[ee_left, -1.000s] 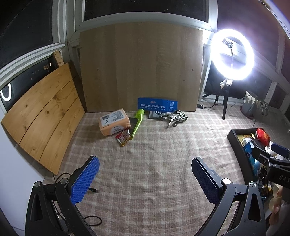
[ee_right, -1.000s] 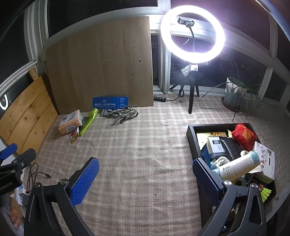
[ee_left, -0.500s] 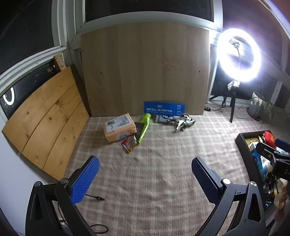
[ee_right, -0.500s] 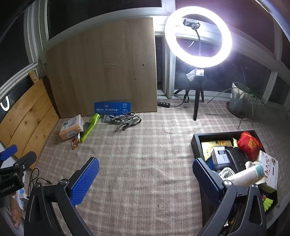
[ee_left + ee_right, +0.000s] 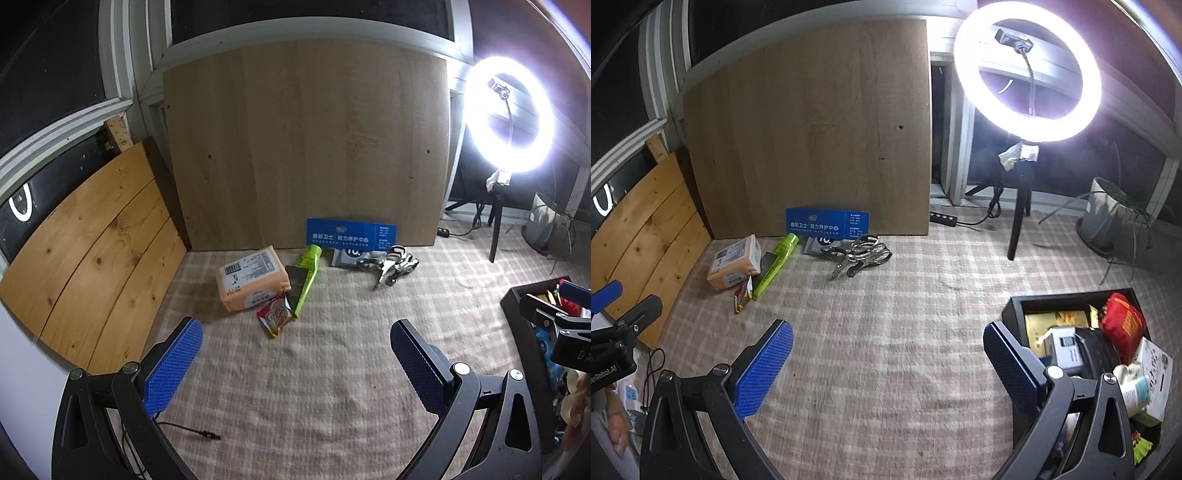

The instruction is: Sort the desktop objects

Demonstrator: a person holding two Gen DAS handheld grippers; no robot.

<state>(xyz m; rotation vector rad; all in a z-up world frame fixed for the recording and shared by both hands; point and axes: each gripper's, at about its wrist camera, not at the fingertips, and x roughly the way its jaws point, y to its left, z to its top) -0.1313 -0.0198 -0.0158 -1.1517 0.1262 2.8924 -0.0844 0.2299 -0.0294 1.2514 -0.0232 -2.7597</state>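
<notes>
Loose objects lie on the checked cloth by the back board: an orange packet (image 5: 252,283) (image 5: 735,262), a green tube (image 5: 306,277) (image 5: 775,264), a red snack sachet (image 5: 275,318) (image 5: 741,293), a blue box (image 5: 351,232) (image 5: 827,221), a grey pouch (image 5: 347,254) and metal clips (image 5: 391,264) (image 5: 860,254). A black bin (image 5: 1019,306) (image 5: 517,295) at the right holds several items. My left gripper (image 5: 295,363) is open and empty, short of the sachet. My right gripper (image 5: 886,363) is open and empty, left of the bin.
A ring light on a tripod (image 5: 1027,74) and a potted plant (image 5: 1108,214) stand at the back right. Pine planks (image 5: 92,251) lean at the left. A black cable end (image 5: 207,435) lies on the cloth near my left gripper. A power strip (image 5: 943,218) lies behind.
Both grippers have moved forward toward the back board and the loose objects, which now look closer. The bin has slid toward the right edge of both views. The jaws stayed open.
</notes>
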